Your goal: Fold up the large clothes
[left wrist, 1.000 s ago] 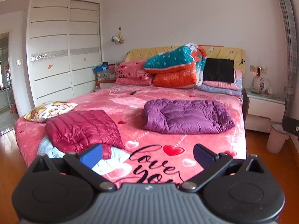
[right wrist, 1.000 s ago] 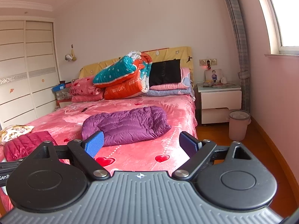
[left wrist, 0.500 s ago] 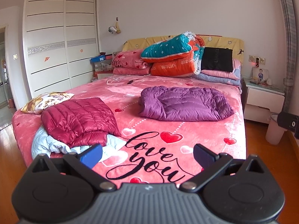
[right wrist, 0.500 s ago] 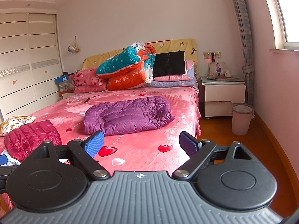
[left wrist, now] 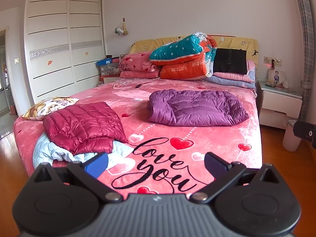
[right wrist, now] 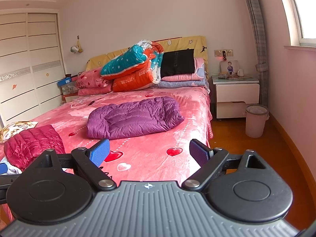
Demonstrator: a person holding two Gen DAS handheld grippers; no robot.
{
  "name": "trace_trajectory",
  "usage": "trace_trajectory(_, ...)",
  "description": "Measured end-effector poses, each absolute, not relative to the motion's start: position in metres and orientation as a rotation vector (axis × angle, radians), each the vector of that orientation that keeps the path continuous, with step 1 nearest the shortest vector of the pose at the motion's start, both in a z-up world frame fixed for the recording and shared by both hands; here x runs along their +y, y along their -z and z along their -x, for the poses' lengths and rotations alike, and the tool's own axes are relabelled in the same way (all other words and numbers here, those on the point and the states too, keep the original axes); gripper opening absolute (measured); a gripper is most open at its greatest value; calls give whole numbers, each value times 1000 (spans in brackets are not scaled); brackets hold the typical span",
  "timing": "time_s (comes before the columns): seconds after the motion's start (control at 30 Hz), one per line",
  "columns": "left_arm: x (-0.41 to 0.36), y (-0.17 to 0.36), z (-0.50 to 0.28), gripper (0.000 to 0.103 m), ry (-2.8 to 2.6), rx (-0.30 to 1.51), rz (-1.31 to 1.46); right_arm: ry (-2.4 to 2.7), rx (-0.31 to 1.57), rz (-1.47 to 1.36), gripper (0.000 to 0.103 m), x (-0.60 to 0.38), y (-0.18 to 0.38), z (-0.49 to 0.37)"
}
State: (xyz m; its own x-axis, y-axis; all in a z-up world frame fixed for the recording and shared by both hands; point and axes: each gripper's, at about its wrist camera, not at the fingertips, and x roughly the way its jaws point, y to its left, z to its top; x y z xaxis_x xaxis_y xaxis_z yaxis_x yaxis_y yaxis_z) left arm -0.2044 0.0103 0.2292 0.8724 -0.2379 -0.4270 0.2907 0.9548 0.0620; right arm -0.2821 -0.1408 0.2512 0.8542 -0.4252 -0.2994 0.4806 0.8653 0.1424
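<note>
The bed [left wrist: 227, 144] fills more of both views than a second ago, so the person has stepped closer to its foot. The purple down jacket [left wrist: 195, 108] lies bundled mid-bed, the crimson jacket [left wrist: 83, 124] sits on a pale blue garment [left wrist: 59, 154] at the near left corner. The left hand-held gripper [left wrist: 156, 164] and right hand-held gripper [right wrist: 149, 152] stay spread wide, holding nothing. I'd say folding hasn't begun; this is the approach.
</note>
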Motion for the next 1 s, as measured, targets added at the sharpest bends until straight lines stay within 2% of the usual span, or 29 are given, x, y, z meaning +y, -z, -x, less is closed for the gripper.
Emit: trace_trajectory(1.0, 5, -215, 197, 103, 284, 468, -136, 461, 285, -239, 103, -145, -244, 279)
